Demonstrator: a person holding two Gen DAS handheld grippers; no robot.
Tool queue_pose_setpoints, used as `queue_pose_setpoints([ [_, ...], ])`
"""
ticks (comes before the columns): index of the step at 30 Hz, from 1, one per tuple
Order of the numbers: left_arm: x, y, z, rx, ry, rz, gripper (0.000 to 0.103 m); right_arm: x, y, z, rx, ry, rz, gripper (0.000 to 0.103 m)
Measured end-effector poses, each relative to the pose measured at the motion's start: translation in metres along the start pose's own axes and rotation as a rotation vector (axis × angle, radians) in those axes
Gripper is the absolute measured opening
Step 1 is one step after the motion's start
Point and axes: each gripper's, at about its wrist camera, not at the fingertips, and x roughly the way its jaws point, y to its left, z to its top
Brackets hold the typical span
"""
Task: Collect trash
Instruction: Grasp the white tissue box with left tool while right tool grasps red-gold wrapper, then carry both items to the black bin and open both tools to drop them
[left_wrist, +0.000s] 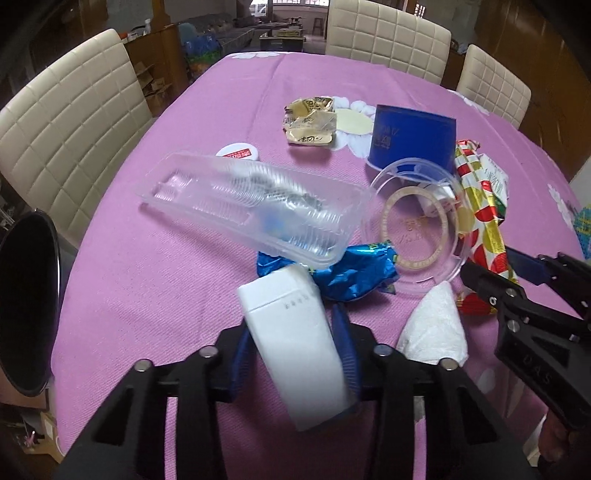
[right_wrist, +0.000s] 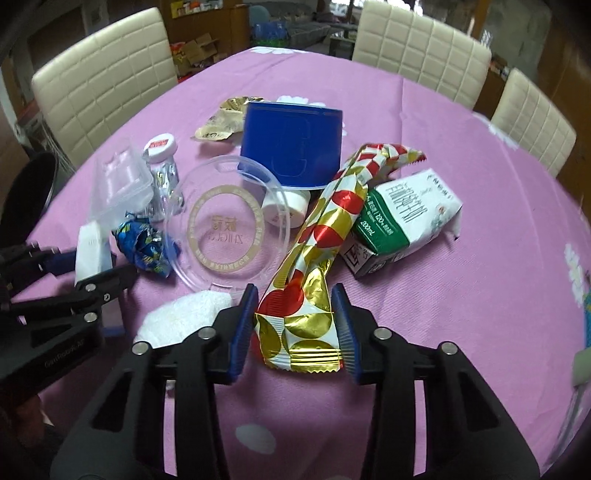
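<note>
Left gripper (left_wrist: 295, 354): jaws clamping white carton (left_wrist: 291, 350); right gripper (right_wrist: 295, 332): jaws clamping red-gold foil wrapper (right_wrist: 306, 295)

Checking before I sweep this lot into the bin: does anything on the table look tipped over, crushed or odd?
Yes. The blue tub stands upside down, its rim on the clear round lid. The milk carton lies on its side, dented. The clear tray tilts, one end propped on the blue foil wrapper.
</note>
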Motion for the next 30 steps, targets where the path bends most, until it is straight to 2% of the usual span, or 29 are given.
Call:
queue_pose_setpoints([
  [5,-0.021,0.000,0.011,0.007,-0.064,0.002,0.033,-0.011,0.002,0.007,-0.011,-0.049,-0.024,0.035],
  [13,-0.070,-0.001,0.031,0.035,-0.228,0.034,0.033,-0.047,0.019,0.031,-0.085,-0.176,-0.057,0.035],
  [19,-0.082,0.026,0.037,-0.062,-0.254,0.077,0.033,-0.060,0.049,0.047,-0.186,-0.232,-0.023,0.035],
  [30,-0.094,0.104,0.026,-0.294,-0.271,0.238,0.033,-0.053,0.110,0.071,-0.360,-0.260,0.106,0.035],
])
